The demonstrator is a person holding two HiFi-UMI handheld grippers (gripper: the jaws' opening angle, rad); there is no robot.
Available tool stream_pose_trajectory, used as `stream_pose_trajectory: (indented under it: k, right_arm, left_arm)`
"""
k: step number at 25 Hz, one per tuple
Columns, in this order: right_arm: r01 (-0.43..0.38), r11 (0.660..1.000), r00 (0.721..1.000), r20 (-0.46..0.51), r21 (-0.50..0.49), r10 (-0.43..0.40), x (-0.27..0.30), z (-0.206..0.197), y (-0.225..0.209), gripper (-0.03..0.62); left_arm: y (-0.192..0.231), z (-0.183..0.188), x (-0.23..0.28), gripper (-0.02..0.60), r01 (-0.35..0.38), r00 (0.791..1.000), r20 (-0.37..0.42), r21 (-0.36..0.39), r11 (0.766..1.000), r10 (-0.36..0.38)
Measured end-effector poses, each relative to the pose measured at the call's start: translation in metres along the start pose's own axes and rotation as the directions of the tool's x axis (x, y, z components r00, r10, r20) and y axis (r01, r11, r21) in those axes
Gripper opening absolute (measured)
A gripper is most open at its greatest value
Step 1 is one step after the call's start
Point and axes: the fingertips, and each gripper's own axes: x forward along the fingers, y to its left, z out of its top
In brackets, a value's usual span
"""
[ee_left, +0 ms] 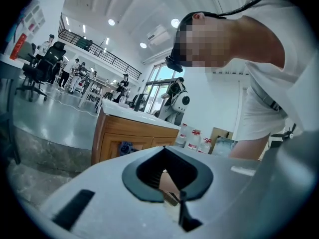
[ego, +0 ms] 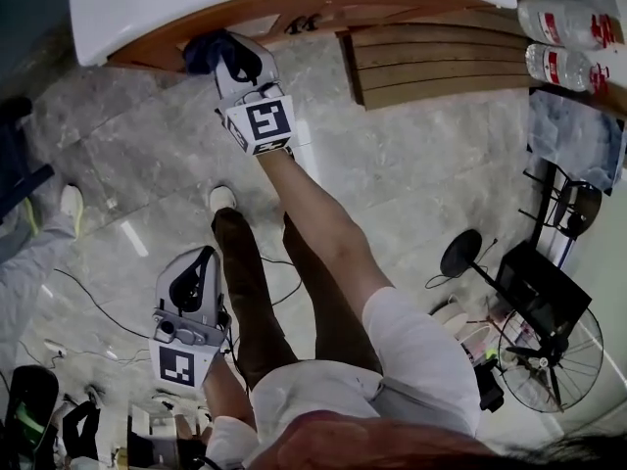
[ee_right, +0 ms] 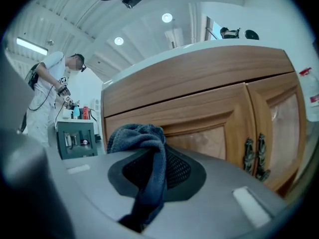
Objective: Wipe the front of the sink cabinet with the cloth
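up at the cabinet (ee_right: 199,98) front, left of the door handles (ee_right: 254,158), the right gripper (ego: 227,55) has its jaws clamped on the dark blue cloth (ee_right: 142,138). its wad bulges past the jaw tips toward the wood, and a narrow tail runs back along the gripper. whether it touches the door is unclear. the left gripper (ego: 199,258) hangs low beside the person's leg (ego: 245,292), jaws together, empty.

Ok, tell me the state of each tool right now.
Left tool: shut, holding nothing.
Right tool: shut on the dark blue cloth.
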Motion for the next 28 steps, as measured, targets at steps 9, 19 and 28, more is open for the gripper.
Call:
stream_pose_trajectory:
  k: [9, 19, 28]
  right_arm:
    - [0.15, 0.989, 0.988, 0.022, 0.0, -0.15, -0.047, 0.013, -0.108, 0.057]
    - [0.33, 0.934, 0.941, 0.033, 0.138, -0.337, -0.088, 0.022, -0.237, 0.055]
    - [0.464, 0.869, 0.881, 0.007, 0.174, -0.472, -0.13, 0.028, -0.346, 0.055]
  left_arm:
    - [-0.042, -0.013, 0.037, 0.004, 0.069, 0.997, -0.038, 0.021, 0.997, -0.068]
    - [-0.073, -0.025, 0.079, 0.004, 0.111, 0.991, -0.075, 0.036, 0.993, -0.108]
    - [-0.091, -0.037, 0.101, 0.003, 0.126, 0.988, -0.094, 0.051, 0.991, -0.121]
